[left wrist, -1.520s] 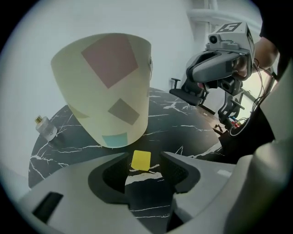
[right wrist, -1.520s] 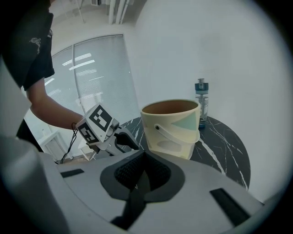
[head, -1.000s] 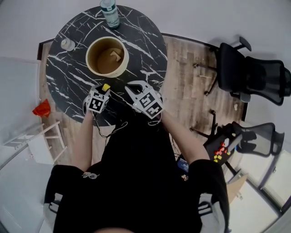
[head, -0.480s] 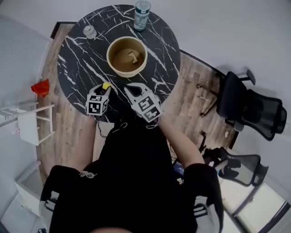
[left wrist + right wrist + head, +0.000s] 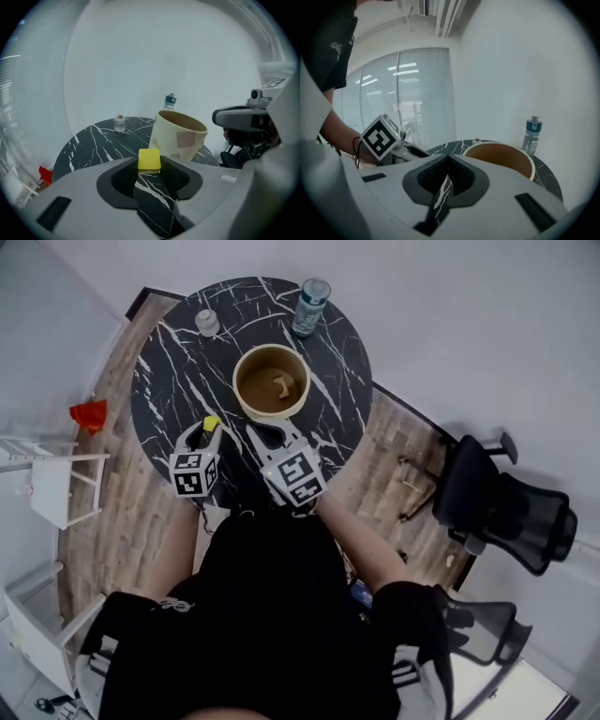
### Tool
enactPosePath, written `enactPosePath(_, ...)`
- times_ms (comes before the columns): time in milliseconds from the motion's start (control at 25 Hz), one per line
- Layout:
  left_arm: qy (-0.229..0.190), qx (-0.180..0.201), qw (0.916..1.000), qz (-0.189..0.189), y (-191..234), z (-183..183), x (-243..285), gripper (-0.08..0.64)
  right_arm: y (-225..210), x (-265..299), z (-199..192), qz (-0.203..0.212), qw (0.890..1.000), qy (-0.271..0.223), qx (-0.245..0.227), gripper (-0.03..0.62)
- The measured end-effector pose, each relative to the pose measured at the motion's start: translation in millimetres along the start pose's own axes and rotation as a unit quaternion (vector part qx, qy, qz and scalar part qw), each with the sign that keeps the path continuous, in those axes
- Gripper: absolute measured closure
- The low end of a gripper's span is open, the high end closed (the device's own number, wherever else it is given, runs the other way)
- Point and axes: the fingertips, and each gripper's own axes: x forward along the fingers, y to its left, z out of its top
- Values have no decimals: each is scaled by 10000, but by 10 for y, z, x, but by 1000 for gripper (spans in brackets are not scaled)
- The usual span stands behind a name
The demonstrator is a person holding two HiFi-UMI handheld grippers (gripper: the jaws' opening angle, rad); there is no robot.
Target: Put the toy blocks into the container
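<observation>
Bottle (image 5: 311, 306) and jar (image 5: 207, 322) stand beyond the container (image 5: 271, 382). My left tongs (image 5: 149, 166) pinch a yellow block (image 5: 149, 158); my right tongs (image 5: 447, 159) are pressed together.

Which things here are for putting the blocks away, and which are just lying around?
For the job:
- yellow block, gripped in the left tool
- right tool, shut and empty
- beige container
- wooden block inside it

Just lying about:
- water bottle
- small jar
- black office chair
- red thing on the floor

The round black tabletop (image 5: 164, 390) carries white marble veins, the round cream container (image 5: 174, 137) is tan inside, the small square block (image 5: 149, 159) is yellow.
</observation>
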Motion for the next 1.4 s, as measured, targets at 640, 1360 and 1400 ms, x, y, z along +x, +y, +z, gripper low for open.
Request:
enactPosePath(640,-1201,378,9920,-128,-498,1231,-264,419,-800,-448,466,-757,9948,-678,96,595)
enactPosePath(1360,-895,855,9899,-687,-1141,1266,128,417,-1233,-871,243,-1392,9870,-689,417,595)
enactPosePath(1400,-865,868,9900,-700,-1157,1249,146,417,-1244,-875,224,-1403,9869,-675,432,595)
